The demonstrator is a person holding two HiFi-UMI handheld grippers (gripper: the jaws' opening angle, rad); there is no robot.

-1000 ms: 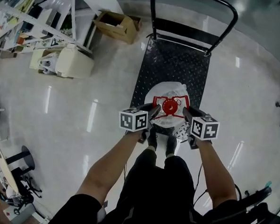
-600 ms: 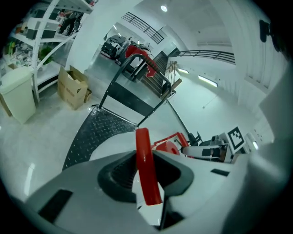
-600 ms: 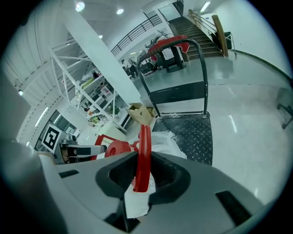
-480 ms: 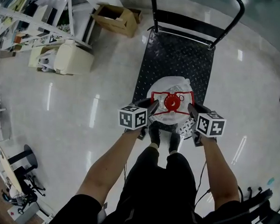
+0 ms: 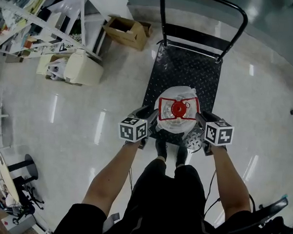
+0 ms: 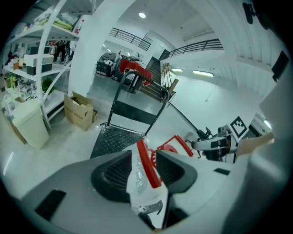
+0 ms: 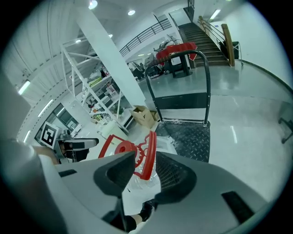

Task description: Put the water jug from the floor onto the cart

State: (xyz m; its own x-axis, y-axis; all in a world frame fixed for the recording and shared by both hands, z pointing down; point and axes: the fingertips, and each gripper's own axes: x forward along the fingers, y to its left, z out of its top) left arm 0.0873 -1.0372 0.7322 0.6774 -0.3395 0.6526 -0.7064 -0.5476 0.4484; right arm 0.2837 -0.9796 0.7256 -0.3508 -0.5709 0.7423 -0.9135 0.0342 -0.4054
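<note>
The clear water jug, with its red cap and red carrying frame, stands on the near end of the black cart deck. My left gripper is at the jug's left side and my right gripper at its right. In the left gripper view the red frame bar stands between my left gripper's pads with gaps beside it. The right gripper view shows the opposite red bar loose between my right gripper's pads. Both pairs of jaws have just been opening.
The cart's black push handle rises at its far end. A cardboard box, a cream bin and white shelving stand to the left. The person's shoes are at the cart's near edge.
Both grippers' jaws stand wider around the red frame. My left gripper has drawn a little left, away from the jug. The jug stays on the cart deck.
</note>
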